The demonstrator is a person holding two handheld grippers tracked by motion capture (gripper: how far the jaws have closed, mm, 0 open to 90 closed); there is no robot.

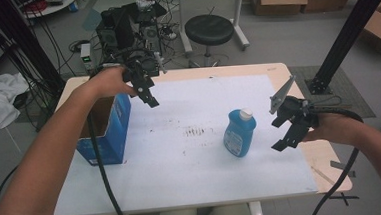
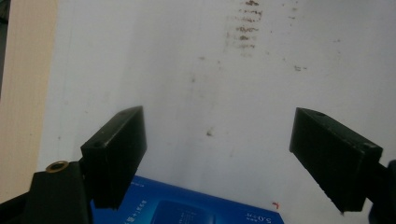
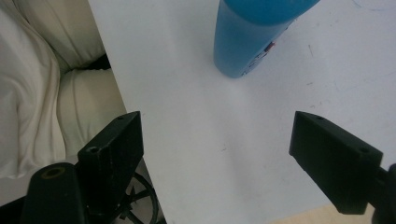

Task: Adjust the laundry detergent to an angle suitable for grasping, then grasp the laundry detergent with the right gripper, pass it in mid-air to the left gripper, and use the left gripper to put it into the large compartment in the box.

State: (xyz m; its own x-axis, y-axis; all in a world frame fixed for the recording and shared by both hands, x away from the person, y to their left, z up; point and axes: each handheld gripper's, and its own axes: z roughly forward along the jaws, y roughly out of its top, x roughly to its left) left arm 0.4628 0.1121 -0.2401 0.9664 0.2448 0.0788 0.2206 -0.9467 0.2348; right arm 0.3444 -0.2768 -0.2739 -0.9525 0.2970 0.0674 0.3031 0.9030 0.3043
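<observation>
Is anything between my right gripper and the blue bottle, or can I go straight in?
Nothing visible stands between them. The right gripper hangs open beside the bottle, with bare white tabletop in the gap. The blue box sits on the bottle's far side.

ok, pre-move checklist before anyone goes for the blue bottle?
1. Right gripper open: ok, jaws wide apart with nothing between them.
2. Left gripper open and free: ok, jaws apart, held above the blue box.
3. Blue bottle upright: ok, standing on the white table top, white cap on.
4. Path from right gripper to bottle: ok, only bare table top between them in the high view.
5. Box open to receive something: ok, its top is open; what lies inside, cannot tell.
6. Bottle contents and weight: cannot tell.
</observation>
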